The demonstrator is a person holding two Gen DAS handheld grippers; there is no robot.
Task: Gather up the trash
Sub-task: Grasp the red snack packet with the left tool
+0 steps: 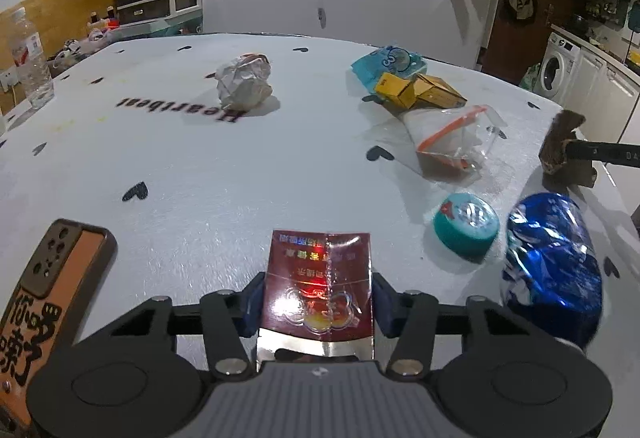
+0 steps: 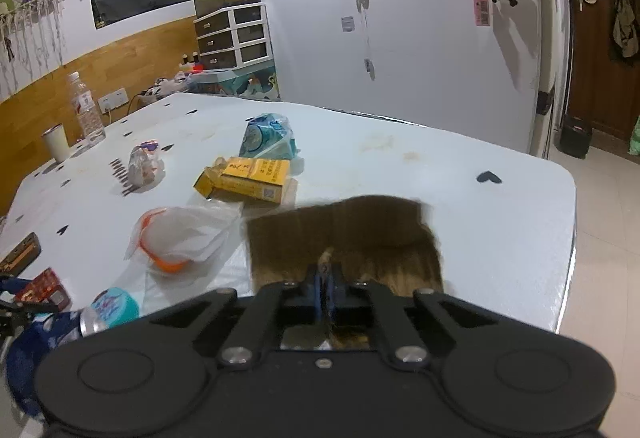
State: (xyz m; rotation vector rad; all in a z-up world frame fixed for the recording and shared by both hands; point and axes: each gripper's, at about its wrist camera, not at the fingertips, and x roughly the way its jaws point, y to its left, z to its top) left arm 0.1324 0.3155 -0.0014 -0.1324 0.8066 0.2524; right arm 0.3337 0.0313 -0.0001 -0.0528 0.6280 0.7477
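My left gripper [image 1: 318,304] is shut on a dark red cigarette pack [image 1: 320,282], held just above the white table [image 1: 200,166]; the pack also shows in the right wrist view [image 2: 42,288]. My right gripper [image 2: 328,278] is shut on a brown piece of cardboard [image 2: 344,234], which also shows at the right edge of the left wrist view [image 1: 564,146]. On the table lie a crumpled paper ball [image 1: 244,80], a blue tissue pack [image 1: 388,64], a yellow carton [image 1: 420,90], a clear zip bag [image 1: 448,138], a teal lid [image 1: 466,226] and a crushed blue wrapper [image 1: 554,266].
A phone in an orange case [image 1: 48,302] lies at the left of the table. A water bottle [image 2: 85,108] and a white cup [image 2: 56,142] stand at its far left edge. A drawer unit [image 2: 234,36] stands beyond the table. The table's right edge drops to a tiled floor [image 2: 608,238].
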